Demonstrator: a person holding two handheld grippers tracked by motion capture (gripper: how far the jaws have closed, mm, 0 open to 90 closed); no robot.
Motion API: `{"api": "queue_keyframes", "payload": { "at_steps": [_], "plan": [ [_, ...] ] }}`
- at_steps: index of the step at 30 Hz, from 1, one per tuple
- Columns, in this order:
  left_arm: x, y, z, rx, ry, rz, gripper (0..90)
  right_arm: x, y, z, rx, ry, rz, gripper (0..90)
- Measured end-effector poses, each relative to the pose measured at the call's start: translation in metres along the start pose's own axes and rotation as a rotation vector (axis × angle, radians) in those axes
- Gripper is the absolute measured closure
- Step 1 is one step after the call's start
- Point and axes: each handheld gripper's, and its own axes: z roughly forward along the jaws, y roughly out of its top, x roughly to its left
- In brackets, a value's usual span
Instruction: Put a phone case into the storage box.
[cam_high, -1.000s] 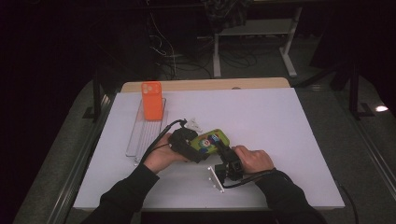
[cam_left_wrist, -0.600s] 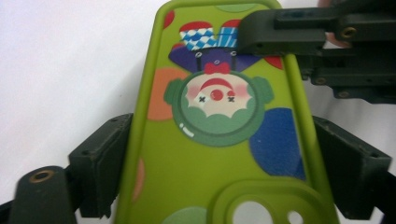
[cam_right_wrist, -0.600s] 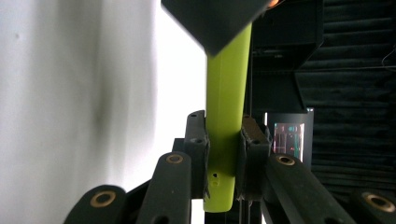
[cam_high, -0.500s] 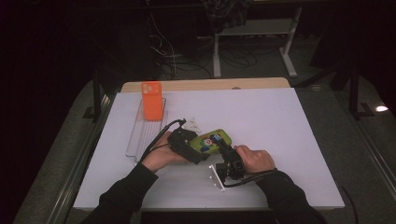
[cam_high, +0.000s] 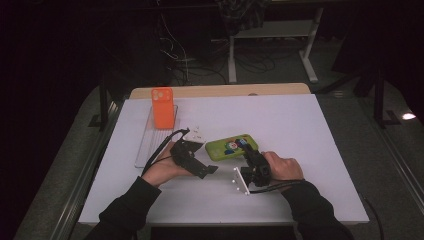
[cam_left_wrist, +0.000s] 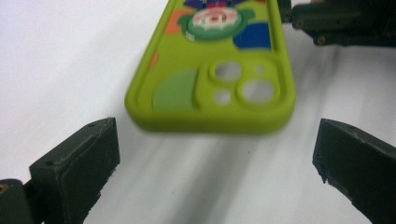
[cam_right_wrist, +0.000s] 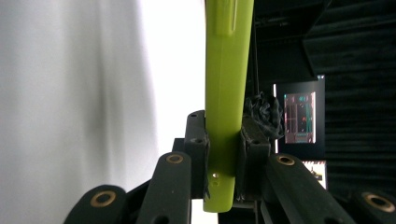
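Left tongs (cam_high: 200, 148) sit low by the worktop, jaws spread wide and gripping nothing. Right tongs (cam_high: 249, 154) are clamped tight on the green phone case (cam_high: 231, 146), both forearms reaching in.

Green phone case (cam_high: 232, 146), cartoon-printed, pinched in right claw (cam_high: 250, 156).

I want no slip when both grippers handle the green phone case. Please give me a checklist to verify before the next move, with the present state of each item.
1. Right gripper is shut on the green phone case: ok.
2. Left gripper jaws are open wide enough for the case's camera end: ok.
3. Left jaws already touch the case: not ok, a gap remains.
4. Case is lifted off the table: cannot tell.
5. Orange phone stands apart from both hands: ok.
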Motion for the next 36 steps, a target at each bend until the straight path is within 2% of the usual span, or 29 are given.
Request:
{"api": "queue_keyframes", "payload": {
  "at_steps": [1,3,4,5,6,7,8,9,12,14,16,17,19,23,24,25,26,29,32,33,34,36],
  "plan": [
    [0.0,-0.001,0.0,0.0,-0.002,0.003,0.2,-0.001,-0.001,0.0,0.002,0.005,0.017,75.7],
    [-0.001,-0.003,0.002,-0.007,-0.006,-0.016,0.2,-0.004,-0.004,0.001,0.005,0.001,0.033,75.7],
    [-0.001,-0.004,0.002,0.011,-0.002,0.001,0.3,-0.005,-0.005,0.001,0.009,0.012,0.054,75.7],
    [-0.003,-0.005,0.004,-0.004,-0.003,-0.028,0.3,-0.005,-0.006,0.001,0.016,0.018,0.075,75.7],
    [-0.002,-0.005,0.003,0.018,-0.007,0.001,0.3,-0.006,-0.008,0.001,0.015,0.024,0.087,75.7],
    [-0.004,-0.005,0.004,0.021,-0.012,-0.004,0.3,-0.009,-0.009,0.001,0.013,0.028,0.093,75.7],
    [-0.004,-0.005,0.004,0.026,-0.013,0.002,0.3,-0.009,-0.009,0.001,0.02,0.044,0.126,75.7],
    [-0.004,-0.005,0.004,0.03,-0.013,0.002,0.3,-0.011,-0.01,0.001,0.019,0.062,0.137,75.7],
    [-0.006,-0.006,0.006,0.012,-0.012,-0.021,0.2,-0.014,-0.012,0.001,0.029,0.086,0.208,75.8],
    [-0.003,-0.005,0.006,0.011,-0.004,0.011,0.3,-0.017,-0.014,0.001,0.031,0.099,0.261,75.7],
    [-0.004,-0.006,0.007,0.004,0.0,-0.017,0.3,-0.019,-0.016,0.002,0.033,0.126,0.304,75.7],
    [-0.004,-0.006,0.006,0.008,0.003,-0.012,0.3,-0.019,-0.016,0.002,0.035,0.134,0.345,75.7],
    [-0.004,-0.006,0.006,0.01,0.006,-0.015,0.3,-0.023,-0.019,0.004,0.026,0.163,0.349,75.8],
    [-0.004,-0.006,0.007,0.012,0.008,-0.008,0.3,-0.027,-0.02,0.003,0.028,0.207,0.476,75.8],
    [-0.004,-0.006,0.007,0.011,0.007,-0.011,0.3,-0.028,-0.021,0.003,0.029,0.21,0.491,75.8],
    [-0.003,-0.006,0.007,0.025,0.008,0.006,0.3,-0.027,-0.02,0.003,0.027,0.215,0.539,75.8],
    [-0.003,-0.006,0.006,0.033,0.009,0.014,0.3,-0.029,-0.022,0.004,0.026,0.231,0.556,75.8],
    [-0.004,-0.006,0.007,0.033,0.006,-0.001,0.3,-0.032,-0.025,0.005,0.022,0.252,0.595,75.8],
    [-0.004,-0.006,0.007,0.027,0.009,-0.006,0.3,-0.036,-0.027,0.006,0.02,0.293,0.69,75.8],
    [-0.003,-0.006,0.007,0.028,0.009,-0.005,0.3,-0.036,-0.029,0.007,0.015,0.304,0.7,75.8],
    [-0.003,-0.006,0.007,0.028,0.009,-0.011,0.3,-0.037,-0.029,0.007,0.016,0.321,0.749,75.8],
    [-0.003,-0.006,0.006,0.031,0.01,-0.014,0.3,-0.038,-0.03,0.008,0.017,0.34,0.793,75.8]
  ]
}}
